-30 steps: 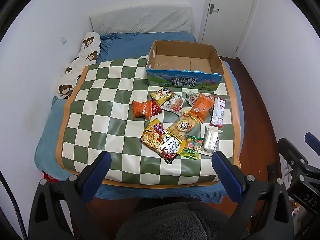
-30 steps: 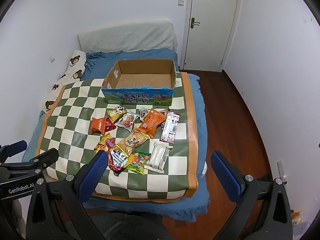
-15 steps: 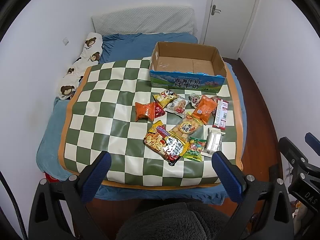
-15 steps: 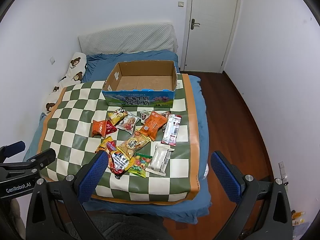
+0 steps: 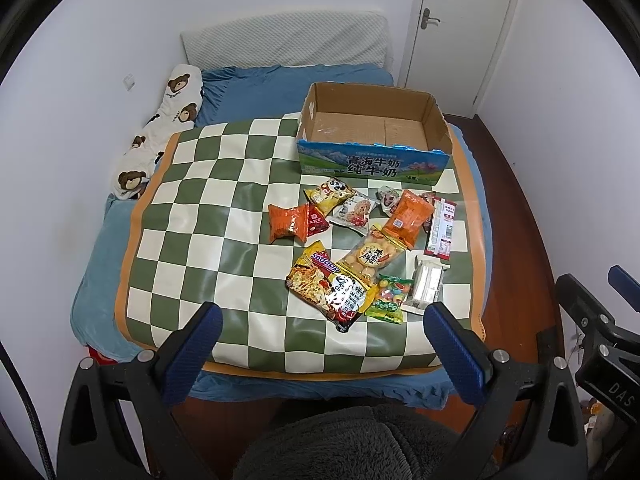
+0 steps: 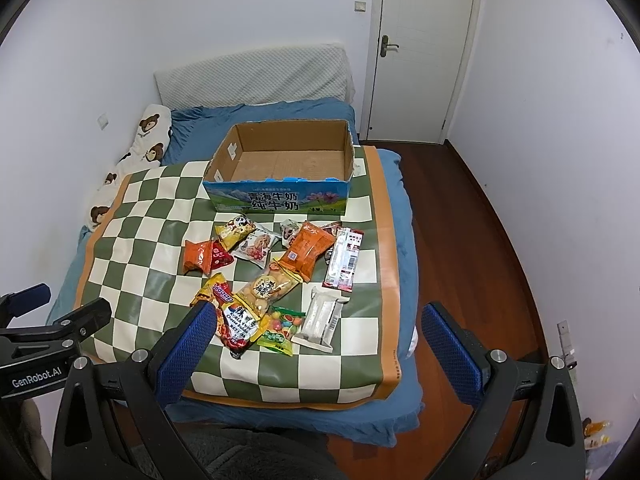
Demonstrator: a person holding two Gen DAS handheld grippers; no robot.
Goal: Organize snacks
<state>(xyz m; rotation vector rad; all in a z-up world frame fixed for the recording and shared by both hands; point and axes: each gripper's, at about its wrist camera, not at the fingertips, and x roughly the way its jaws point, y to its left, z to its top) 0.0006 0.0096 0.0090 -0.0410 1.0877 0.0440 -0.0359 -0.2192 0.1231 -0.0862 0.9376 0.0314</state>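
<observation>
Several snack packets lie in a loose pile on a green-and-white checked mat (image 5: 224,216) on a bed: a noodle pack (image 5: 330,286), an orange bag (image 5: 408,216), a small orange pack (image 5: 286,222), a white bar pack (image 5: 426,284) and a candy bag (image 5: 390,298). An empty cardboard box (image 5: 372,128) stands behind them. It also shows in the right wrist view (image 6: 280,160), with the noodle pack (image 6: 236,320). My left gripper (image 5: 320,340) and right gripper (image 6: 318,336) are open and empty, above the bed's near edge.
The bed has a blue sheet (image 5: 100,248), a bear-print pillow (image 5: 160,128) at the left wall and a white headboard cushion (image 5: 284,40). A white door (image 6: 424,48) and wooden floor (image 6: 480,240) lie to the right. A dark fuzzy garment (image 5: 360,440) fills the bottom.
Both grippers have drawn back and up a little; the mat and snacks sit slightly farther and lower in view. Nothing on the mat has moved.
</observation>
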